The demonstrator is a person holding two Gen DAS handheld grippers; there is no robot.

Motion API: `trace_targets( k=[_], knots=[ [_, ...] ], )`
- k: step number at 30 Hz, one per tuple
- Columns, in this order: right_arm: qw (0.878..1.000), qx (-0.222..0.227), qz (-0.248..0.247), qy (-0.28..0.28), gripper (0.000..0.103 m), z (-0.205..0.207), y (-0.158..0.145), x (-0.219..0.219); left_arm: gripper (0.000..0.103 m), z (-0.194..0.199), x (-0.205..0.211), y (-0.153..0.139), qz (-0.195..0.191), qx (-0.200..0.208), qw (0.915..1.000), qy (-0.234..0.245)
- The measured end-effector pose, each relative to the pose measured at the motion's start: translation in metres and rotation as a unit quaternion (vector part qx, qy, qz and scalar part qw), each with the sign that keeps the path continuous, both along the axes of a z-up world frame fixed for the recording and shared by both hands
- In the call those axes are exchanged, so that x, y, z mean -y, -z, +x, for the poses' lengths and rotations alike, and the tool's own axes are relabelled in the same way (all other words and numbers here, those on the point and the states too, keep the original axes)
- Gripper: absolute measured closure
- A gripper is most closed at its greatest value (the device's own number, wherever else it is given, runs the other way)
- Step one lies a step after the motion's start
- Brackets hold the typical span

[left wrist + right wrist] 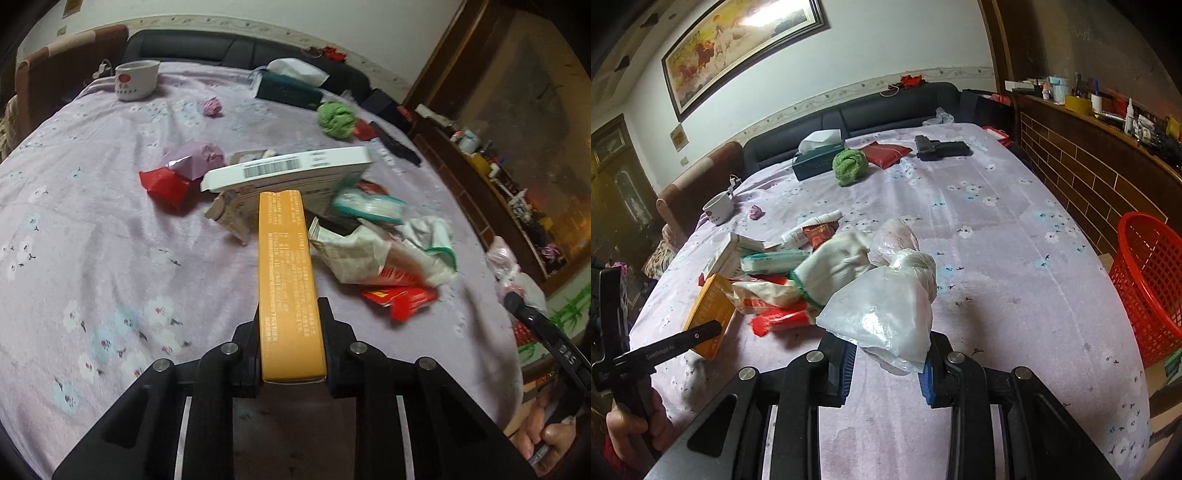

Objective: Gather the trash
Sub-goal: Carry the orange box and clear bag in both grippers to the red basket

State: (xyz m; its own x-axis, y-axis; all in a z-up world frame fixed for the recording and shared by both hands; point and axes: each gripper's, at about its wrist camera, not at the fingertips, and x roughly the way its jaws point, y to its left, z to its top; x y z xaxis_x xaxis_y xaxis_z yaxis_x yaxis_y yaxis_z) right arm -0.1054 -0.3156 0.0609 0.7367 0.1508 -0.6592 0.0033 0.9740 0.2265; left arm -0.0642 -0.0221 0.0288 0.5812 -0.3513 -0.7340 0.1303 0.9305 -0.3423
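The left hand-held gripper (291,332) is clamped on one orange box (286,280) with unreadable print, lifted just above the desk (92,229). The right hand-held gripper (888,356) pinches one clear plastic bag (886,314). Beyond lie one barcoded white box (291,170) and one red basket (1148,284).

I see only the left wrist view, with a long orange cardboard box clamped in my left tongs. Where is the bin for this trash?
Observer: A red plastic mesh basket stands just off the right edge of the purple floral cloth, on the right tongs' side.
Operator: Are the right tongs free to help?
Observer: No. The right tongs are shut on a crumpled clear plastic bag, which sits between their blue pads.
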Motion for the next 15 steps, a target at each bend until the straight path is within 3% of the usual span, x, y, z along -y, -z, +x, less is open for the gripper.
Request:
trace_targets(
  k=[15],
  knots=[
    [0.999, 0.018, 0.02, -0.02, 0.072, -0.019, -0.003, -0.005, 0.08, -0.036, 0.033, -0.043, 0.005, 0.066, 0.9968, 0.045]
  ],
)
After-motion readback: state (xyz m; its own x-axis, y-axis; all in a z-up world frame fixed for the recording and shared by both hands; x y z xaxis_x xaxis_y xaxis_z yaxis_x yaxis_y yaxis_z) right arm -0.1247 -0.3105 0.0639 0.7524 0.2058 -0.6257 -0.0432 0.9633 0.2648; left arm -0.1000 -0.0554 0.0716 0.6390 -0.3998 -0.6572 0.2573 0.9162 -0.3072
